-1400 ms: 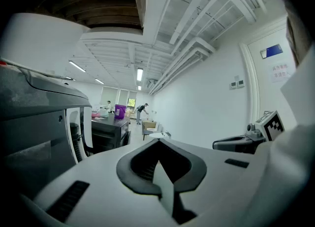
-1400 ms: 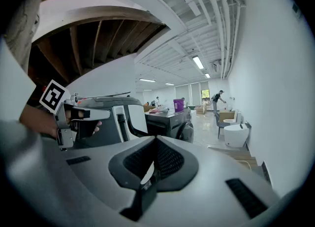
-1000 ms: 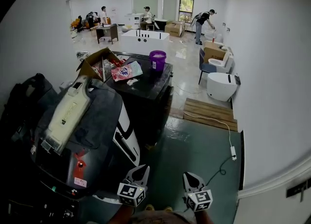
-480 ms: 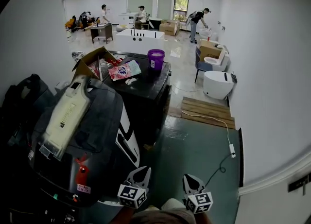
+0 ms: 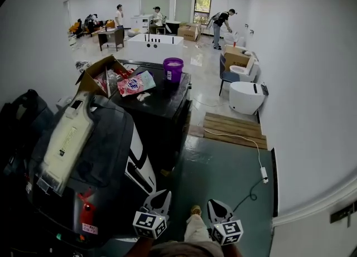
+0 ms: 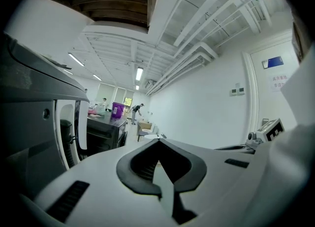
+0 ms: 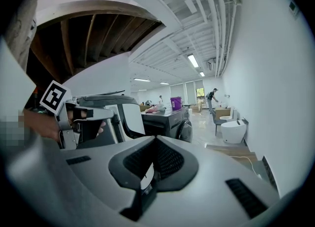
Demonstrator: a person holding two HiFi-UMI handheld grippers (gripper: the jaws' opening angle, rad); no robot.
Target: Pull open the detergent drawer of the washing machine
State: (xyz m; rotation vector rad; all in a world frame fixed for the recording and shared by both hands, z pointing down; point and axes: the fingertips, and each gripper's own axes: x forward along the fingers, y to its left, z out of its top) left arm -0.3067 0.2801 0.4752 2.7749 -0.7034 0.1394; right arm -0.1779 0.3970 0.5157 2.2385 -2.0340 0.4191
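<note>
The dark grey washing machine (image 5: 106, 161) stands at the left of the head view, its white-ringed door (image 5: 139, 164) facing right. A long cream drawer-shaped piece (image 5: 67, 136) lies on its top. Both grippers hang low in front of me, to the right of the machine and touching nothing. My left gripper (image 5: 162, 195) is shut and empty; its jaws meet in the left gripper view (image 6: 158, 141), with the machine (image 6: 44, 122) to its left. My right gripper (image 5: 215, 203) is shut and empty too (image 7: 155, 137). Its view shows the machine (image 7: 115, 115) and the left gripper (image 7: 81, 120).
Behind the washer a black unit (image 5: 167, 102) carries a cardboard box (image 5: 97, 74), a pink packet (image 5: 133, 84) and a purple bucket (image 5: 173, 69). A white toilet (image 5: 245, 97), wooden pallet (image 5: 234, 129) and cable (image 5: 254, 158) lie along the right wall. My leg (image 5: 195, 225) shows between the grippers. People work far back.
The whole scene has slid left and a little up in the head view. A leg and shoe have come into view between the grippers. Both grippers stay shut and empty.
</note>
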